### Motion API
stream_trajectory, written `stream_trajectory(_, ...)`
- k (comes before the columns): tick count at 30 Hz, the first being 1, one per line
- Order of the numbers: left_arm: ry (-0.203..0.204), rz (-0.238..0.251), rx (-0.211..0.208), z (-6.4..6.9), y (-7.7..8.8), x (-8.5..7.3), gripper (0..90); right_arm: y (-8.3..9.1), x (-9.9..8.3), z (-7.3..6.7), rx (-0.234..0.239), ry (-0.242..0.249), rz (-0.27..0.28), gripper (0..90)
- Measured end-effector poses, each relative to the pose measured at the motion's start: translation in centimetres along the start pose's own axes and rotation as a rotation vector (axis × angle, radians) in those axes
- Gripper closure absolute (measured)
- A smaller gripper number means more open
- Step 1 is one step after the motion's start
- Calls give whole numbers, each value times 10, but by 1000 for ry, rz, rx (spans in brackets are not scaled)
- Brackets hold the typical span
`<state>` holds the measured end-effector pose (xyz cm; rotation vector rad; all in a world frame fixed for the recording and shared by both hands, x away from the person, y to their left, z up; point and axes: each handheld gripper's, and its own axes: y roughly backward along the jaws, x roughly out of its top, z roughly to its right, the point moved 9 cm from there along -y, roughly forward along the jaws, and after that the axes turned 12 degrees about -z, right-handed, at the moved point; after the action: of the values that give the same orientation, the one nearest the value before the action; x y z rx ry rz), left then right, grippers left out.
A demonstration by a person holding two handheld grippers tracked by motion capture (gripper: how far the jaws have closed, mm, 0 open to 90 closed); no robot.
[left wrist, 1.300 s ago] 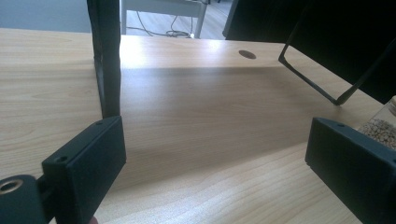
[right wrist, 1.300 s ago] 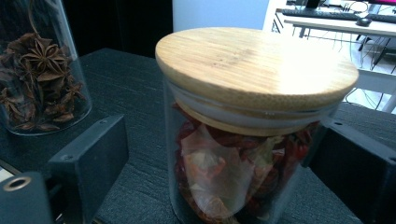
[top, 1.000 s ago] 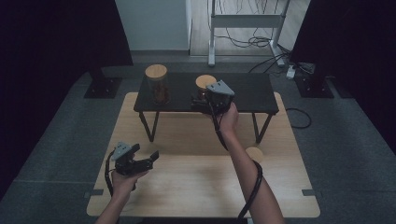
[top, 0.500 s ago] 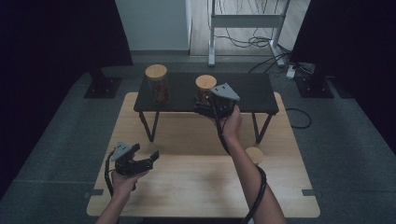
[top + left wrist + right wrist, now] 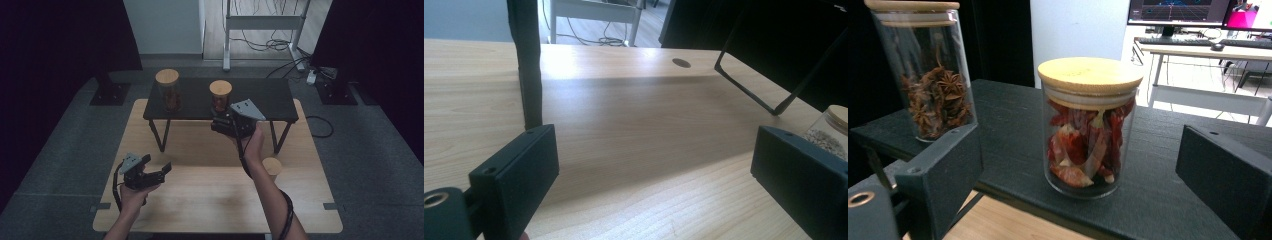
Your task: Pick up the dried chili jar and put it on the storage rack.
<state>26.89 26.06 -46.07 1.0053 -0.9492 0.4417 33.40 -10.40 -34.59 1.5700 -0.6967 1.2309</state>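
The big pale wooden table (image 5: 210, 200) holds a low black shelf table (image 5: 270, 100). On the shelf stands a short glass jar of red chillies with a round wooden lid (image 5: 1089, 125), just in front of the right gripper (image 5: 226, 123). Its jaws have just been closing a little but stand wide apart, nothing between them yet. The left gripper (image 5: 150, 172) waits open over the wood.

A crooked push could tip the jar off the shelf edge.

A third jar (image 5: 831, 132) is half cut off.

No text, label, brand, number or sign is legible anywhere: the jars bear none, and the far monitor's screen is too blurred to read.
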Motion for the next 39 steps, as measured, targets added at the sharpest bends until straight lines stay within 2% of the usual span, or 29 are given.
stream_trajectory(12, -18, -3, -7, 9, 1, -2, 47, 22, -26, 6, 14, -21, 10, 42)
stream_trajectory(23, -25, -17, -5, 11, -1, -4, 47, 34, -56, 13, 22, -68, 11, 40)
stream_trajectory(28, -24, -21, -2, 10, -2, -4, 46, 40, -70, 16, 43, -102, 20, 42)
stream_trajectory(39, -29, -39, 3, 10, -6, -7, 47, 53, -103, 15, 72, -110, 15, 42)
